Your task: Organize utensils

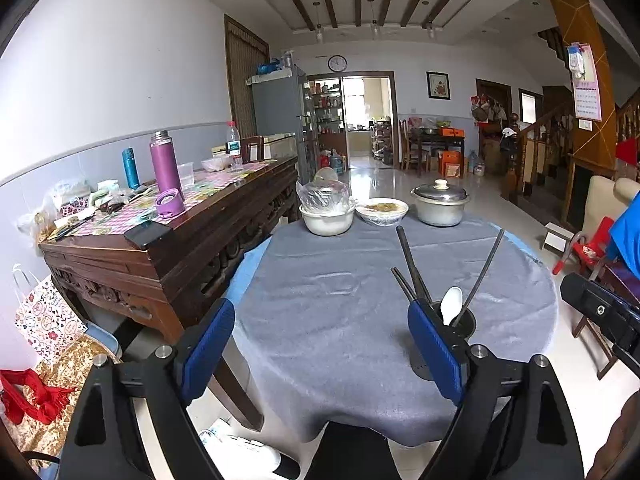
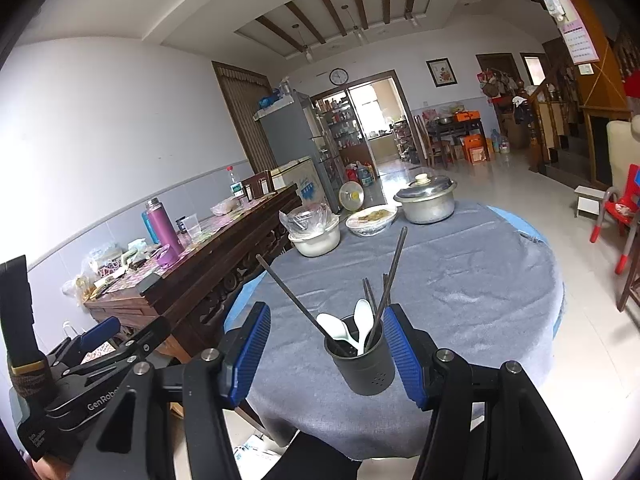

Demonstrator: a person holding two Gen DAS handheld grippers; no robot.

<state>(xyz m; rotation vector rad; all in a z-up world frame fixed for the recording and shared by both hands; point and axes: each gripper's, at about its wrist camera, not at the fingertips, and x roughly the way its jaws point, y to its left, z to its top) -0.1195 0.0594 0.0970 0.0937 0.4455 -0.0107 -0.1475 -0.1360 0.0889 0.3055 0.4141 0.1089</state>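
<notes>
**Checking the loaded holder**

Looking left, we see our left gripper [image 1: 320,344] wide open, empty, the utensil holder [image 1: 460,320] behind its right finger. Right view: right gripper [image 2: 326,356] gapes empty around the holder; chopsticks [image 2: 390,276] and spoons [image 2: 362,324] are inside. We judge sorting nearly finished; next, withdraw.

- The left gripper [image 1: 320,346] hangs above the grey-clothed round table [image 1: 340,292], jaws spread wide with nothing between them.
- The dark utensil holder [image 1: 460,322], beside the right finger, contains chopsticks [image 1: 408,260] and a white spoon [image 1: 451,302].
</notes>
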